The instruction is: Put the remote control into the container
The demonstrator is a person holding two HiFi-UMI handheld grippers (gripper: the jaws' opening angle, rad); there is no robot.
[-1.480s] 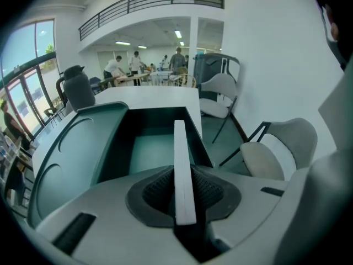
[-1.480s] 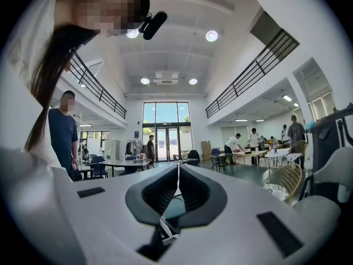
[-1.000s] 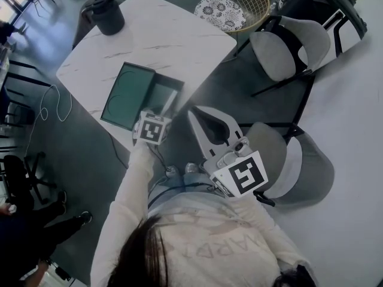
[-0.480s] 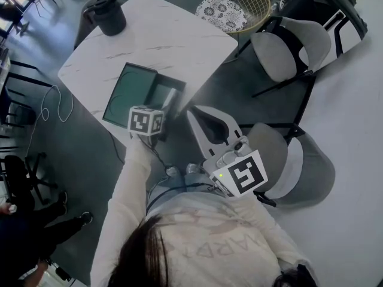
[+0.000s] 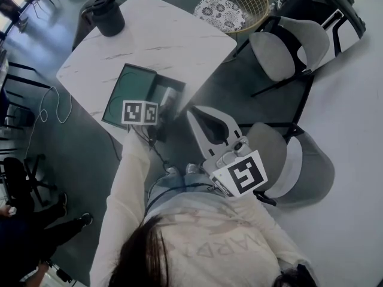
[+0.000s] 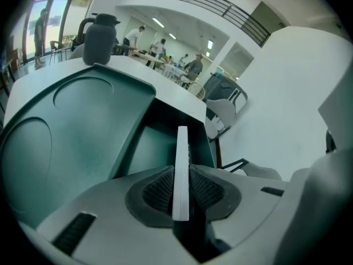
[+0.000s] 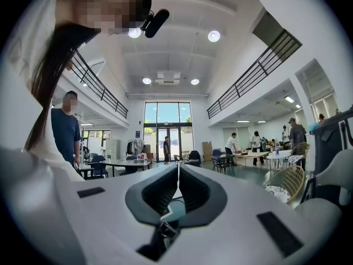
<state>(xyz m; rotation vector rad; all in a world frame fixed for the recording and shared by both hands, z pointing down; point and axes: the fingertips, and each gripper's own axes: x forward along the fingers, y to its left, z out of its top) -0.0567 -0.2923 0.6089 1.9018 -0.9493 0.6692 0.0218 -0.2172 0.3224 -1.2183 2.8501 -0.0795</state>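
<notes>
Pushed farther in over the table's (image 5: 173,37) near edge than a second ago, seen from the head view: left gripper (image 5: 160,105), now above the container (image 5: 127,87). Left gripper view: clamped tight on the remote control (image 6: 181,173), right over the deep part, not yet let go. Right gripper view: right gripper (image 7: 177,174) pressed together, holding nothing. Likely left to do: lower, let go.
</notes>
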